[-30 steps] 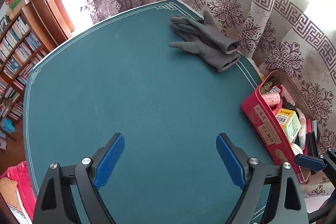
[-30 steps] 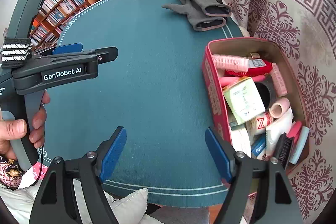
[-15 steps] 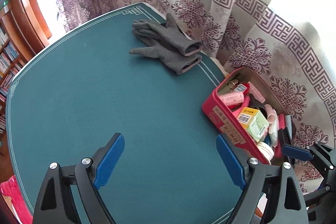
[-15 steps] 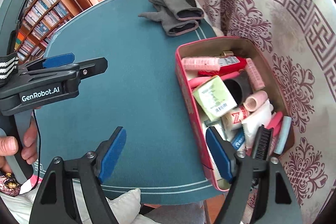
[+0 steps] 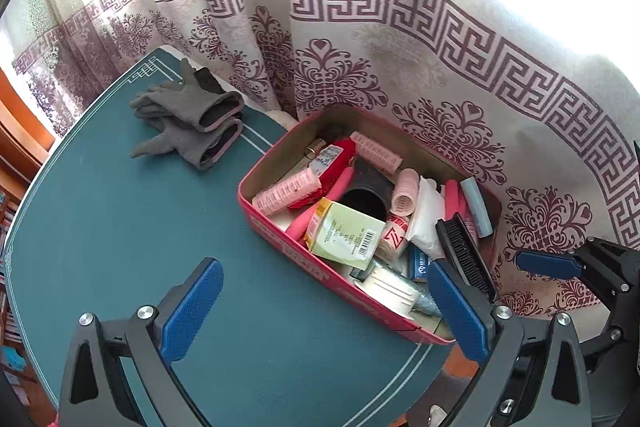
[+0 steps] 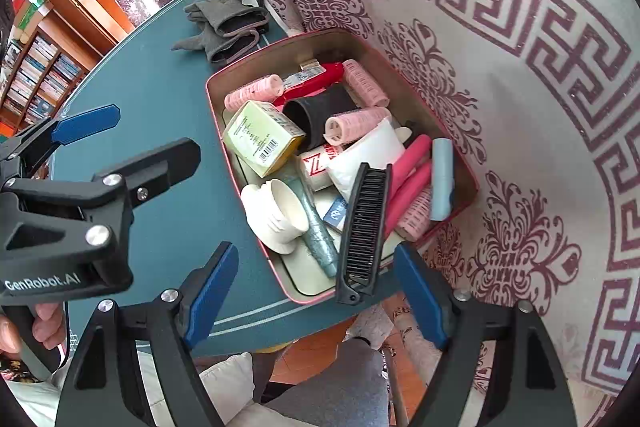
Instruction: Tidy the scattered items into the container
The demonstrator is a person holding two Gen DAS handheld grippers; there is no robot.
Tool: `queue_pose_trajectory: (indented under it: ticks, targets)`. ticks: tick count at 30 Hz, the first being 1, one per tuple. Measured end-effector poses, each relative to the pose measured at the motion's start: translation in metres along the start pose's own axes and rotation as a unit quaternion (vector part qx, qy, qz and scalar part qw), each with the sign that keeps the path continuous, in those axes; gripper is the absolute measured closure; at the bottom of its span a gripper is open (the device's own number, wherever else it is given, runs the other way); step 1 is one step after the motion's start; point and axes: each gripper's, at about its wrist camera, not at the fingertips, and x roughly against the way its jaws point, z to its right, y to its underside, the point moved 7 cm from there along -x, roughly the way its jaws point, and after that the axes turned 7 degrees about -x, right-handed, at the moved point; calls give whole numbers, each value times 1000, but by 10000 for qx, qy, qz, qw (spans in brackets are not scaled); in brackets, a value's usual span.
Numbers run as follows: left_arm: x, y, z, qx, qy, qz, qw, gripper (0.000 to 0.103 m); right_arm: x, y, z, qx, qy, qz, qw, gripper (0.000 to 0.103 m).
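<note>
A red tin (image 5: 280, 235) (image 6: 348, 43) stands at the right edge of the green table (image 5: 120, 227), packed with pink rollers, a pale green box (image 5: 346, 233) (image 6: 260, 137), a white cup and tubes. A black comb (image 5: 460, 251) (image 6: 364, 227) lies across its near end, sticking out over the rim. My left gripper (image 5: 324, 311) hovers over the tin's near left side with its jaws opening and nothing gripped. Above the tin's near corner, my right gripper (image 6: 316, 291) is open and empty. A pair of grey gloves (image 5: 192, 119) (image 6: 224, 23) lies on the table beyond the tin.
A patterned curtain (image 5: 440, 67) hangs close behind the tin and the table's right edge. Bookshelves (image 6: 36, 75) stand at the far left. Below the table's near edge are a grey cushion (image 6: 340, 387) and an orange floor. A hand (image 6: 24, 327) holds the left gripper's handle.
Both views have swung right from the green table onto the tin, which now fills the middle. The left jaws stand wider apart than before. The gloves and tin have stayed put.
</note>
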Motion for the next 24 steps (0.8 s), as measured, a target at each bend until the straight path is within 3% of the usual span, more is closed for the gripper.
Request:
queue_pose_trajectory:
  ticks: [11, 24]
  targets:
    - [-8, -15, 30, -171, -54, -64, 9998, 0, 6, 0, 27, -9, -18, -2, 10000, 20]
    - [1, -27, 24, -134, 79, 249, 9996, 0, -1, -13, 14, 260, 10, 16, 9997, 20]
